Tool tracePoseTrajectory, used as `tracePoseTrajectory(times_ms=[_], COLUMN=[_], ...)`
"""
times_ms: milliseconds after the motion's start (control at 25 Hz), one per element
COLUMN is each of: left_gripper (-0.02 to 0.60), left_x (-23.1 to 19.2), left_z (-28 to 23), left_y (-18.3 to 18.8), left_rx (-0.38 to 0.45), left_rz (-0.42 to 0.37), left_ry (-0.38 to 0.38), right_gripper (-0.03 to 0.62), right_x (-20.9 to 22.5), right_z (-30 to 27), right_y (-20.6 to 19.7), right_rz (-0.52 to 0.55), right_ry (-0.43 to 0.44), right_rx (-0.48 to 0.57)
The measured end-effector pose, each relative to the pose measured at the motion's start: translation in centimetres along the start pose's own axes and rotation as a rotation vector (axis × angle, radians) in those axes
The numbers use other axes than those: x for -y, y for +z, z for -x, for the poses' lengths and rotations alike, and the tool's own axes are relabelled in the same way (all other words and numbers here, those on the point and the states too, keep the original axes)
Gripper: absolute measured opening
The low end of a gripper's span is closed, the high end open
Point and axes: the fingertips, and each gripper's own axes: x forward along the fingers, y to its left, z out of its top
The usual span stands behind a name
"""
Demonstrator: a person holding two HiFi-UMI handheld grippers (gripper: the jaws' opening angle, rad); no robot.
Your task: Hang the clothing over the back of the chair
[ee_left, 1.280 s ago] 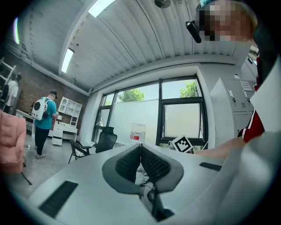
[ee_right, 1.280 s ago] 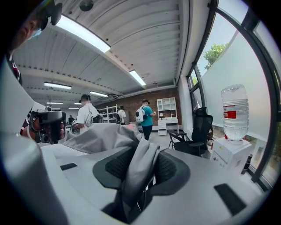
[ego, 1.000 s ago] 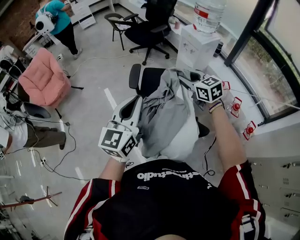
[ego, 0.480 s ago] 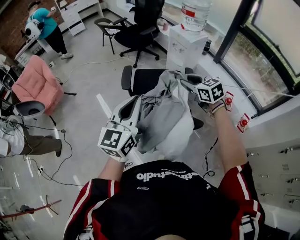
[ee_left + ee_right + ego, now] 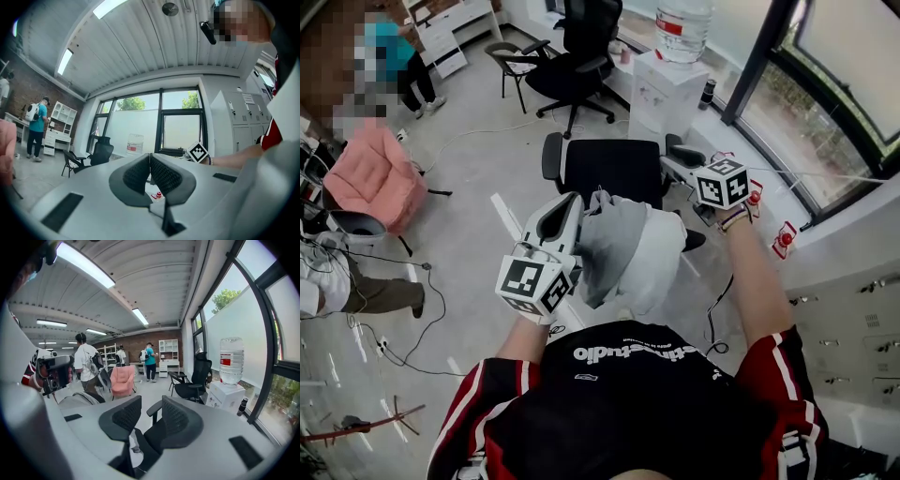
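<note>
Closest in, at 6 o'clock of the head view, is the wearer's black jersey (image 5: 656, 394) with red sleeves. The left claw (image 5: 577, 202) sits just left of centre, around 9 o'clock, tip aimed toward 1 o'clock. Its own view shows the two pads squeezed right together with no fabric showing between them.

Dead centre is the clothing (image 5: 619, 239): a grey garment bunched up, with a white part on its 3 o'clock side, heaped across the near end of the black office chair (image 5: 614, 169). The heap covers that end completely, so the backrest itself can't be made out under it. The top fold pokes up right at the left claw's tip, touching or just beside it, hard to say which.

The right claw (image 5: 149, 405) is out at 2 o'clock, clear of the clothing and near the chair's armrest (image 5: 686, 155). Its pads stand apart with nothing in them, just the chair showing through the gap.

Farther off at 12 o'clock there's a white water dispenser (image 5: 667, 89) with a bottle on top and another black chair (image 5: 577, 56). There's a pink armchair (image 5: 370, 178) at 9 to 10 o'clock, and windows (image 5: 825, 84) run along 2 o'clock.
</note>
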Motion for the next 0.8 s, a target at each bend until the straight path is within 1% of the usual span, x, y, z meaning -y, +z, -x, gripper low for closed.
tracePoseTrajectory(times_ms=[120,360,640,800], left_gripper=[0.024,0.024,0.024,0.024], left_x=[0.3,1.0,1.4,1.6], left_z=[0.7,1.6,2.1,2.1], left_y=[0.3,0.4,0.6,0.6], left_rx=[0.002,0.002,-0.003,-0.003], left_rz=[-0.003,-0.005,-0.017,-0.017], left_ry=[-0.005,-0.013,-0.017,-0.024], right_gripper=[0.155,0.137,0.092,0.069], right_x=[-1.1,-3.3,-5.3,-6.1], right_z=[0.4,1.5,2.4,2.8], right_y=[0.2,1.9,3.6,4.1], right_rz=[0.005,-0.021,-0.011,-0.009], right_ry=[-0.006,0.009,0.015,0.021], right_rx=[0.017,0.104,0.178,0.202])
